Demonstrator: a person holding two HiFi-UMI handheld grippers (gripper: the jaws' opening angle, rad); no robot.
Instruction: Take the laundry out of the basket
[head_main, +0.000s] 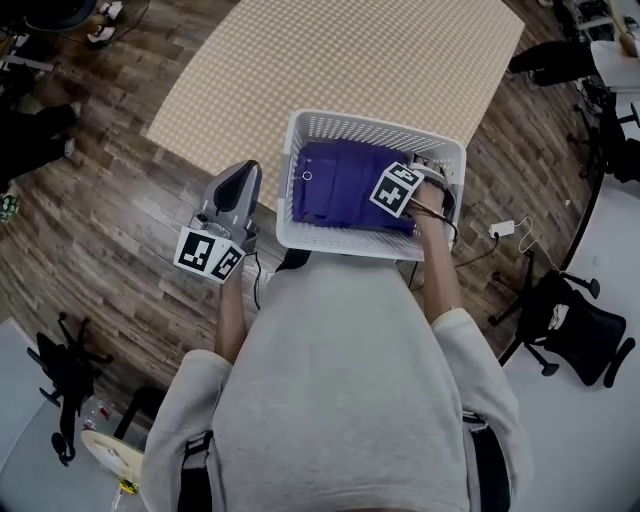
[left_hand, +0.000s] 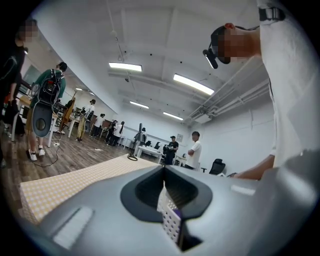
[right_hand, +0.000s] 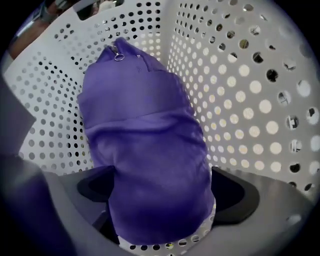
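- While your right claw (right_hand: 159, 197) points down inside the white basket (head_main: 372, 126), its jaws stand spread around the purple garment (head_main: 338, 186).
- Garment lies in the basket, not yet lifted.
- Your left claw (head_main: 243, 170) is pressed together, empty, just outside the basket's left wall.

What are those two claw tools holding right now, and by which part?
Nothing. The right gripper stands wide open around a bulge of the purple garment in the basket, not clamped on it. The left gripper is shut, empty.

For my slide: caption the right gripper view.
Open hand-held gripper straddles the purple garment inside the basket.
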